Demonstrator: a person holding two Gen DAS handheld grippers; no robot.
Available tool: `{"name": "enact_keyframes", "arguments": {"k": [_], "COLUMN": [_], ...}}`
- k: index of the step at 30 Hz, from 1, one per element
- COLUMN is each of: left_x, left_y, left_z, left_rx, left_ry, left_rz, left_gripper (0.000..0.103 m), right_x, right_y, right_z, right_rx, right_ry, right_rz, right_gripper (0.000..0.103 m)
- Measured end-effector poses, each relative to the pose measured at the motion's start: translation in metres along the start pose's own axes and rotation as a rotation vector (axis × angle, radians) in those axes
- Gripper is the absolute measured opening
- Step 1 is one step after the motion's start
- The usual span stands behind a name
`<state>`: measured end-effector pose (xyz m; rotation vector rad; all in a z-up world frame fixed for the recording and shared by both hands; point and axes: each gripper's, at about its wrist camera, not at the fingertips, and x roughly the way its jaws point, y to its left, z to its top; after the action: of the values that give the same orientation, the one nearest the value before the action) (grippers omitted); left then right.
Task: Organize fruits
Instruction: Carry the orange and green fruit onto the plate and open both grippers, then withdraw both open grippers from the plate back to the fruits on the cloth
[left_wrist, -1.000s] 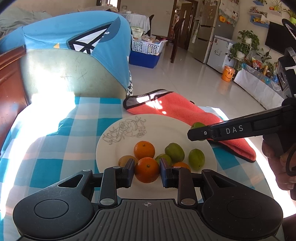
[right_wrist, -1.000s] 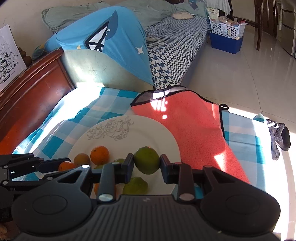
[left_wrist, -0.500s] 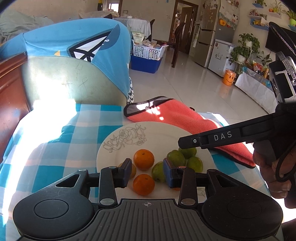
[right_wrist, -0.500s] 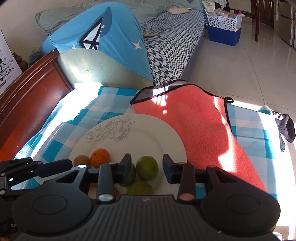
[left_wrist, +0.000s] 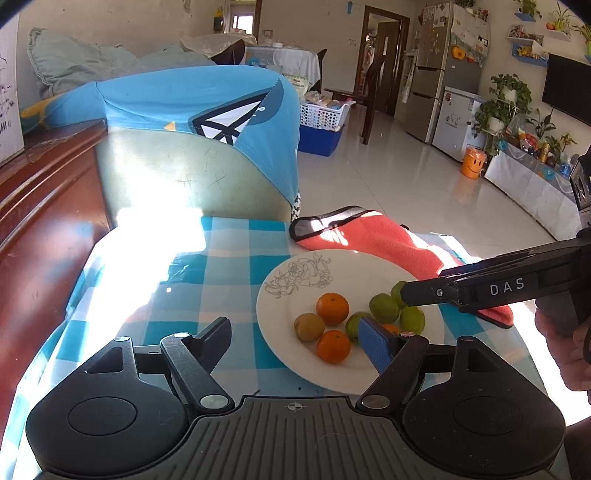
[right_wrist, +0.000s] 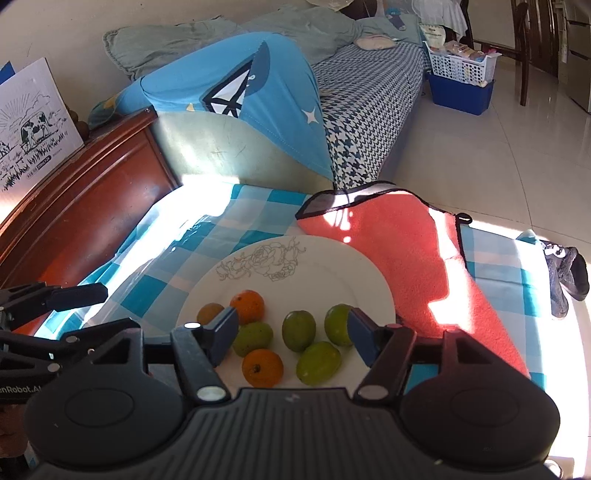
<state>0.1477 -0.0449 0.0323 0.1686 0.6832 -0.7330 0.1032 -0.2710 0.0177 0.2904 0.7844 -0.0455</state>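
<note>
A white plate (left_wrist: 295, 295) (right_wrist: 332, 258) with a flower drawing sits on the blue checked tablecloth. It holds oranges (left_wrist: 332, 308) (right_wrist: 262, 367), several green fruits (left_wrist: 384, 308) (right_wrist: 298, 330) and a brownish fruit (left_wrist: 309, 326) (right_wrist: 209, 313). My left gripper (left_wrist: 295, 341) is open and empty, low over the plate's near left edge. My right gripper (right_wrist: 291, 334) is open and empty above the fruits; it shows from the side in the left wrist view (left_wrist: 480, 291).
A red cloth (left_wrist: 388, 240) (right_wrist: 406, 251) lies on the table behind and right of the plate. A chair with a blue shirt (left_wrist: 192, 110) stands behind the table. A wooden headboard (right_wrist: 74, 206) runs along the left. Dark socks (right_wrist: 565, 273) lie at the right edge.
Both grippers have opened wide and pulled back. The left let go of an orange and the right let go of a green fruit; both fruits now lie on the plate.
</note>
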Motion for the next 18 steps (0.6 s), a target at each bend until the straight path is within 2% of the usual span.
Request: {"name": "enact_keyframes", "arguments": {"k": [6,11,18], "left_x": [-0.025,-0.041,-0.054], "left_y": [0.003,0.01,0.013], "left_z": [-0.02,-0.035,-0.052], "left_rx": [0.001,-0.02,-0.013], "left_ry": [0.008,0.022,0.07], "left_rz": [0.024,0.049,0.068], "left_gripper": [0.092,0.096,0.096], "right_x": [-0.013,-0.027,-0.043], "right_y": [0.018,0.034,0.051], "right_z": [-0.017,-0.037,-0.067], "right_rx": [-0.04,-0.063,-0.074], "right_ry": [0.009,0.009,0.03], "right_rz": [0.012,0.023,0.039], "right_gripper": [0.083,0.091,0.092]}}
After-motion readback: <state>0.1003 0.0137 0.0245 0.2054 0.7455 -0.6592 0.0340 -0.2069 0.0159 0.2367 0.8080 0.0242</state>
